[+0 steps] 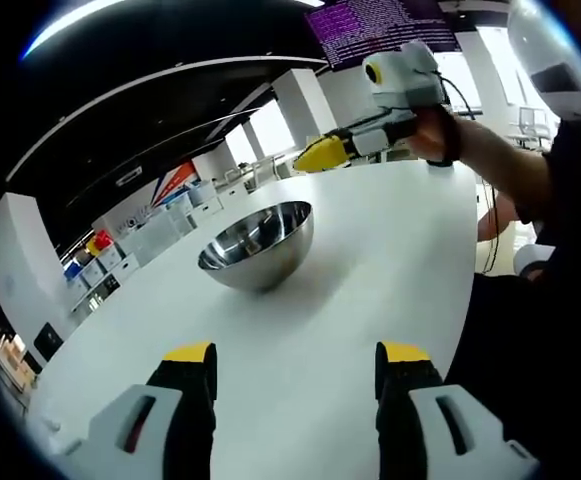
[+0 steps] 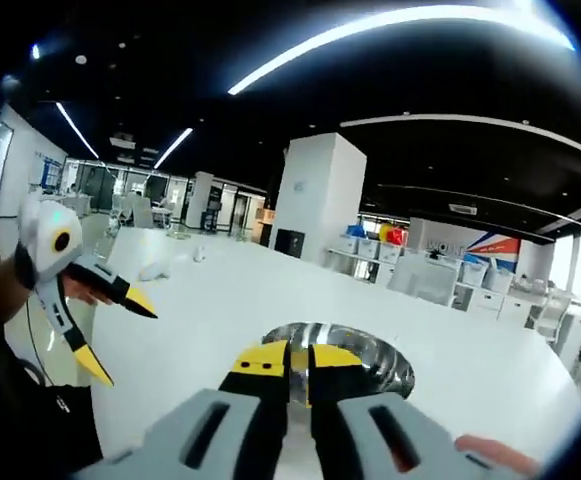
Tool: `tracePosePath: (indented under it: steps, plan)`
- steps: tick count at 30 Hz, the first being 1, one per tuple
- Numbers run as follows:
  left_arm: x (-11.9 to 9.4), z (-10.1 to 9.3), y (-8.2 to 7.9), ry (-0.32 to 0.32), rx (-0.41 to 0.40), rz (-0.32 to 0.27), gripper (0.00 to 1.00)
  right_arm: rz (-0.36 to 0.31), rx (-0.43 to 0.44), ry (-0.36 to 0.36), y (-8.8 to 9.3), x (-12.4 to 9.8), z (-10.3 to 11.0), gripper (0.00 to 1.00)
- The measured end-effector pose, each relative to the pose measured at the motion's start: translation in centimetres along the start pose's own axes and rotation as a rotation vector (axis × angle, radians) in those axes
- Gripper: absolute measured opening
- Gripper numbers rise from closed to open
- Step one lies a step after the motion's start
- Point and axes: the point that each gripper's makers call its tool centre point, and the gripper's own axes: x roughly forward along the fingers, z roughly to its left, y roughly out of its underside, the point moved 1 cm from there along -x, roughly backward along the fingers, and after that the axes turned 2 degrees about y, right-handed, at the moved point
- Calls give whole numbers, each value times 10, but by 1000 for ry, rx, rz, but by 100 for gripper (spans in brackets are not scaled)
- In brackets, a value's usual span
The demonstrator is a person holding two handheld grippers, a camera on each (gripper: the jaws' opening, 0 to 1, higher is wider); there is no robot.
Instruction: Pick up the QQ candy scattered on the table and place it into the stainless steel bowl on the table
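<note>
**2 hand-held grippers over a white tabletop with a steel bowl**

In the left gripper view, the left hand-held gripper (image 1: pixel 295 365) rises from the bottom with its 2 yellow-tipped jaws spread wide apart and nothing between them. It hangs above the white tabletop (image 1: pixel 370 260), pointing toward the stainless steel bowl (image 1: pixel 257 243), which stands upright near the middle of the tabletop, well ahead of the jaws. The inside of the bowl shines, and I cannot tell whether anything lies in it.

Beyond the bowl, toward the far edge of the tabletop, the right hand-held gripper (image 1: pixel 320 155) comes in from the right of the same view, held by a person's hand (image 1: pixel 432 135). Its yellow tips sit together.

In the right gripper view, the right hand-held gripper (image 2: pixel 288 362) has its 2 jaws pressed nearly closed, with only a thin slit between them; whether a candy is pinched there cannot be told. The tips hang just over the near rim of the bowl (image 2: pixel 390 365). At the left of this view, the left hand-held gripper (image 2: pixel 120 335) shows with its jaws splayed wide, near the tabletop's edge.

Shelves with coloured boxes (image 1: pixel 95 260) stand in the room beyond the tabletop.
</note>
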Motion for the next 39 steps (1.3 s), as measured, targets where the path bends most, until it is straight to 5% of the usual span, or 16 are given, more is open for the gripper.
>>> tracePosePath:
  steps: [5, 9, 16, 23, 31, 35, 39]
  plan:
    - [-2, 1, -1, -5, 0, 1, 64, -28, -7, 16, -23, 12, -20, 6]
    - [-2, 1, -1, -8, -2, 0, 64, -16, -1, 22, -23, 30, -36, 6]
    - [-2, 2, 4, -12, -10, 9, 64, 120, 23, 32, 29, 63, -50, 6]
    - [-1, 4, 5, -12, -15, 11, 64, 215, 69, 13, 81, 81, -42, 6]
    - [-1, 6, 6, -11, -19, 9, 64, 269, 50, -12, 104, 80, -30, 7]
    - [0, 6, 6, -11, -14, 10, 64, 253, 36, -33, 105, 79, -24, 29]
    - [0, 6, 4, -9, -18, 4, 64, 245, 29, -21, 103, 78, -24, 23]
